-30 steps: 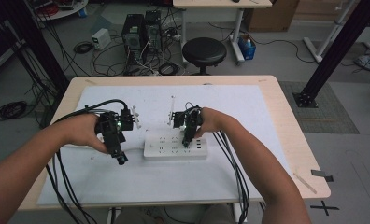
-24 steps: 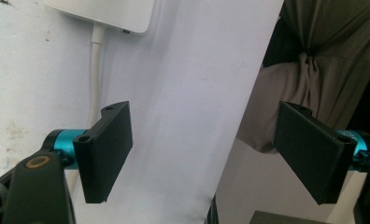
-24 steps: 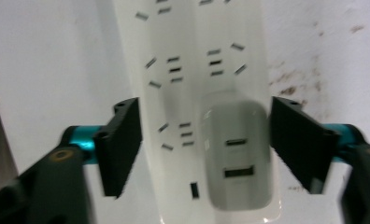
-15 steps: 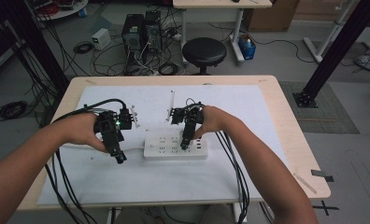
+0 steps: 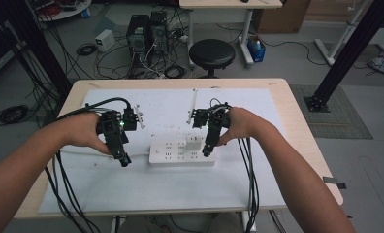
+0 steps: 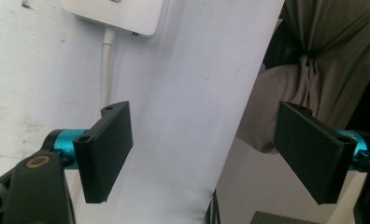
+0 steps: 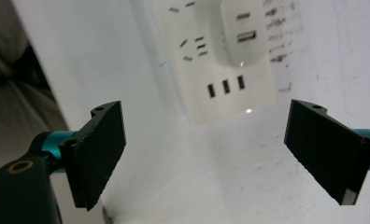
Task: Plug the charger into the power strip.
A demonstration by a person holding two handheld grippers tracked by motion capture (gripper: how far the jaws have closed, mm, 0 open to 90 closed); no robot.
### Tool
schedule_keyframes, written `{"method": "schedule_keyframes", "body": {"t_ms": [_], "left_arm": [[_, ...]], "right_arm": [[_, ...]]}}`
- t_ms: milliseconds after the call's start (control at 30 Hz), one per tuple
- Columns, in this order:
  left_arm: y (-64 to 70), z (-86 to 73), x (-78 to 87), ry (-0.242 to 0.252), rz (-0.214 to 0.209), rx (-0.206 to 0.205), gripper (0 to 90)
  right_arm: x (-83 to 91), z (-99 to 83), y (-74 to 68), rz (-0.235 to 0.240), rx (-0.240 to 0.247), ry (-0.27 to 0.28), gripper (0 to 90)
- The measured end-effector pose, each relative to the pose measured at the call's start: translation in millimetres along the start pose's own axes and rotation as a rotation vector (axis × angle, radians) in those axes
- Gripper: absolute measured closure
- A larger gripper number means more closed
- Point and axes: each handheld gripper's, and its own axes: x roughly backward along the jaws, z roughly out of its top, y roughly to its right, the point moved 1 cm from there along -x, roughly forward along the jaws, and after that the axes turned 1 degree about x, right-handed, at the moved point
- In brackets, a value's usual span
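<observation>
**Risk notes: approach to the charger on the power strip**

The white power strip (image 5: 182,151) lies flat on the white sheet near the middle of the table (image 5: 296,126). A white USB charger (image 5: 193,142) is plugged into its right half, standing upright.

The right gripper (image 5: 207,153) hangs over the right end of the strip, jaws spread wide and holding nothing. In the right gripper view the charger (image 7: 243,29) sits beyond the jaws and toward the far side, not between them. The left gripper (image 5: 124,160) rests just left of the strip's left end, beside its cord (image 6: 106,70), jaws likewise apart and empty.

Probable faults:
- Closing now would likely catch the strip body or nothing, since the charger is not centred between the jaws.
- Pulling the charger with the strip unrestrained may lift or drag the strip.
- An angled pull may jam the charger's pins.
- The trailing gripper cables may snag on the table edge.
</observation>
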Motion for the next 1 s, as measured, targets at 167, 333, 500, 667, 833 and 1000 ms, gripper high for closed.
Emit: {"method": "schedule_keyframes", "body": {"t_ms": [167,333,500,667,833,1000], "left_arm": [[1.6,-2.1,11.6,0.011,0.004,-0.001,20.3],[2.6,-4.9,20.7,0.017,0.011,0.013,20.3],[4.3,-3.2,24.7,0.012,0.008,0.015,20.3],[7.8,1.7,29.7,0.023,0.006,0.01,20.3],[8.6,4.1,31.4,0.028,0.018,0.005,20.3],[10.1,5.1,28.6,0.02,0.015,-0.007,20.3]], "right_arm": [[18.0,-18.3,-8.7,-0.02,-0.015,-0.008,12.4],[35.9,-37.9,-16.4,-0.027,-0.027,-0.007,12.4],[51.7,-50.6,-27.6,-0.047,-0.037,-0.025,12.3],[66.9,-63.0,-33.8,-0.056,-0.058,-0.037,12.3],[76.2,-69.7,-37.6,-0.07,-0.082,-0.027,12.3],[73.5,-69.0,-39.4,-0.067,-0.081,-0.029,12.3]]}}
